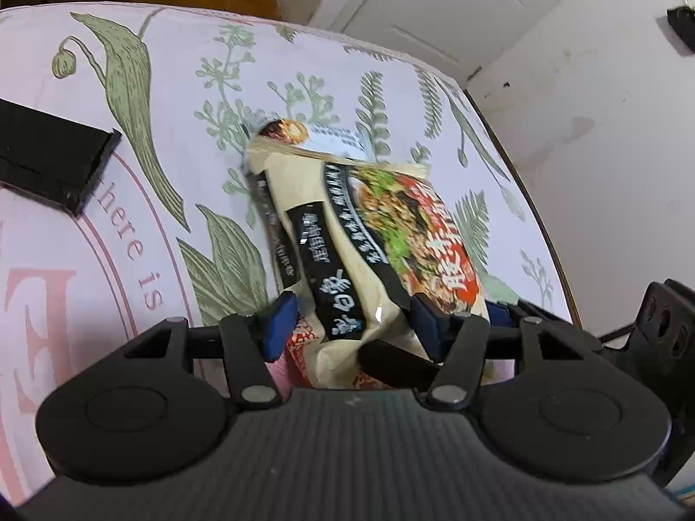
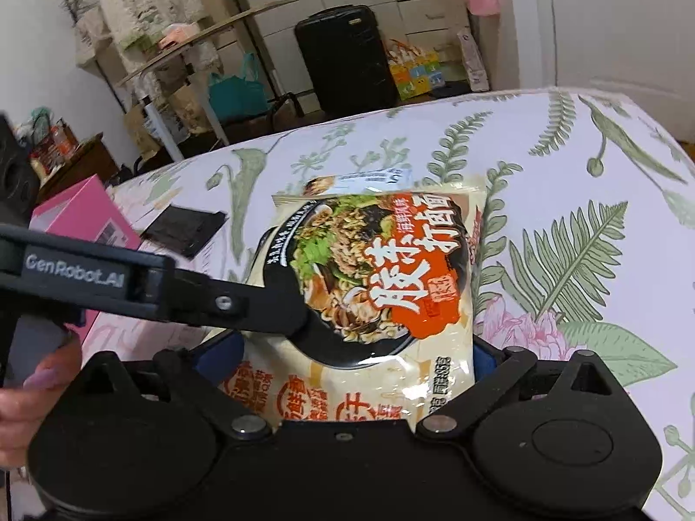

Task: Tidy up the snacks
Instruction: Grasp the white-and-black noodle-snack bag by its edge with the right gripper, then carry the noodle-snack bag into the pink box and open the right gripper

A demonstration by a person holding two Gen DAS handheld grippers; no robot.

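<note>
Both the left tongs (image 1: 352, 325) and right tongs (image 2: 356, 356) are clamped on one noodle packet (image 2: 391, 278). It hangs above the floral table (image 2: 564, 165).

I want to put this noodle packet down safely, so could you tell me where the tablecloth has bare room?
Bare tablecloth lies right of the noodle packet, over the fern print, and beyond its far end toward the table edge. The left is crowded: a black flat object and a pink box sit there.
</note>
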